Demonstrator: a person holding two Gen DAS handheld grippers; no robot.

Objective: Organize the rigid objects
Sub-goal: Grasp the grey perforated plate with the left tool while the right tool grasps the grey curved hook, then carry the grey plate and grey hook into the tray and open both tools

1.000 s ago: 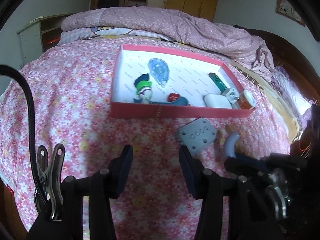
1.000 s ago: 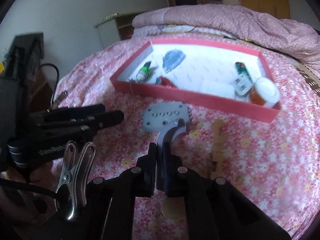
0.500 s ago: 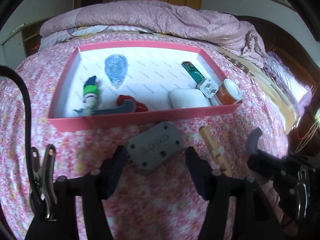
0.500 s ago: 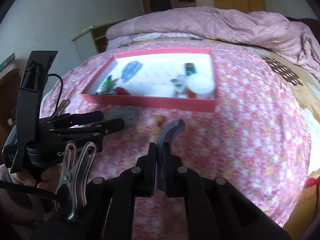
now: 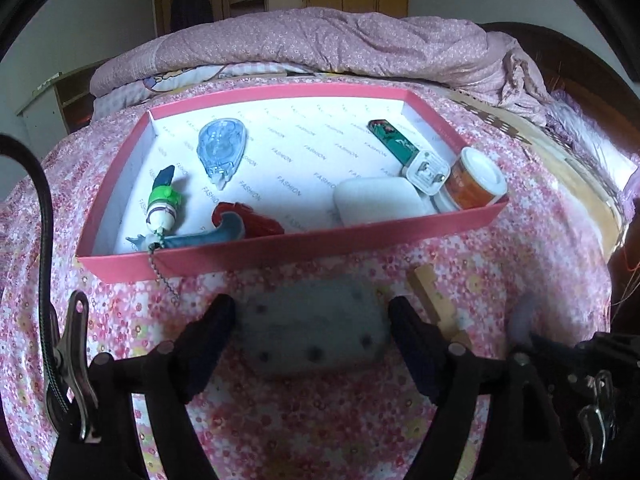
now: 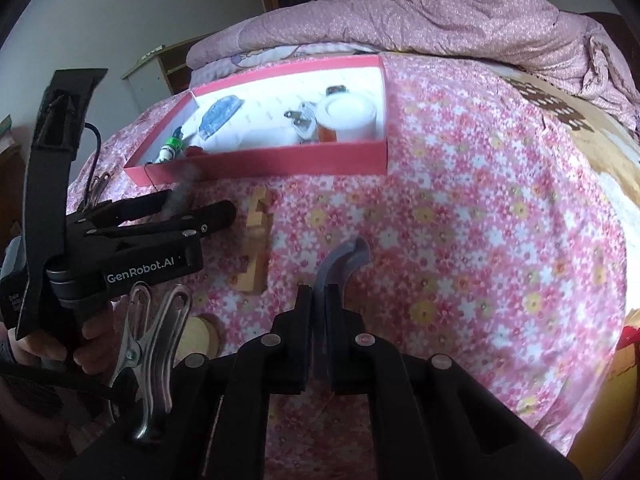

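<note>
A grey plate with holes (image 5: 312,334) lies on the flowered bedspread, between the fingers of my left gripper (image 5: 310,312). The fingers stand at its two sides; I cannot tell whether they touch it. In the right wrist view the left gripper (image 6: 200,206) shows at the left with the blurred grey plate (image 6: 180,196) at its tips. My right gripper (image 6: 318,294) is shut on a curved grey hook piece (image 6: 344,260) held above the bedspread. The pink box (image 5: 248,254) holds several small objects.
A wooden piece (image 6: 256,248) lies on the bedspread right of the left gripper; it also shows in the left wrist view (image 5: 436,300). The box holds a blue tape dispenser (image 5: 220,148), a white plug (image 5: 428,170) and an orange jar (image 5: 474,180). A quilt (image 5: 340,48) is heaped behind.
My left gripper has moved forward so the grey plate now sits between its fingers. My right gripper has carried the hook piece away to the right of the plate.
</note>
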